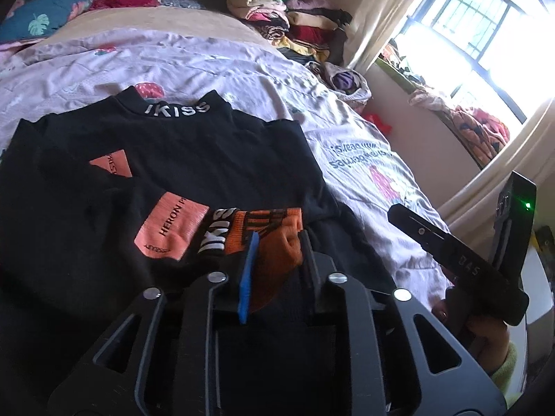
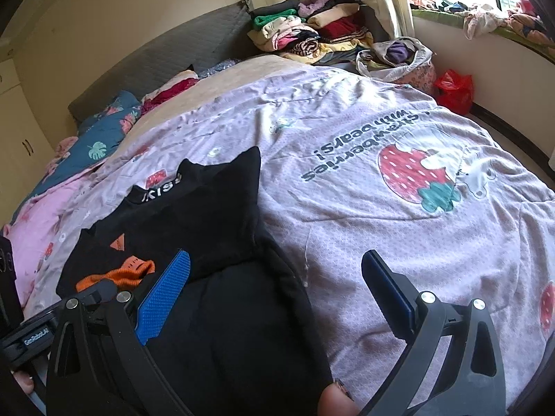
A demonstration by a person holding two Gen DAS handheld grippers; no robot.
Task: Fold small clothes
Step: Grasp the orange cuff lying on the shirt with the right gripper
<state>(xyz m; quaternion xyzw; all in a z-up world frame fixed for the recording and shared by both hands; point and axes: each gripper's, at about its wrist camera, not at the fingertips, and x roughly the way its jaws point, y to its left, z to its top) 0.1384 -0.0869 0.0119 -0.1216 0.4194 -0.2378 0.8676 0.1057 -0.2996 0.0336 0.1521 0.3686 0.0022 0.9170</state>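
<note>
Open stretch of pink bedspread [image 2: 347, 131] across centre and right of the right wrist view, flat, nothing on it. Black top [image 2: 194, 208] spread over lower left, orange cuff [image 1: 277, 239] bunched on it at lower centre of the left wrist view. Stacked clothes pile [image 2: 312, 31] blocking upper centre. Bag of laundry [image 2: 399, 55] and red bag [image 2: 454, 90] at upper right edge. Pillows [image 2: 104, 131] along upper left.
</note>
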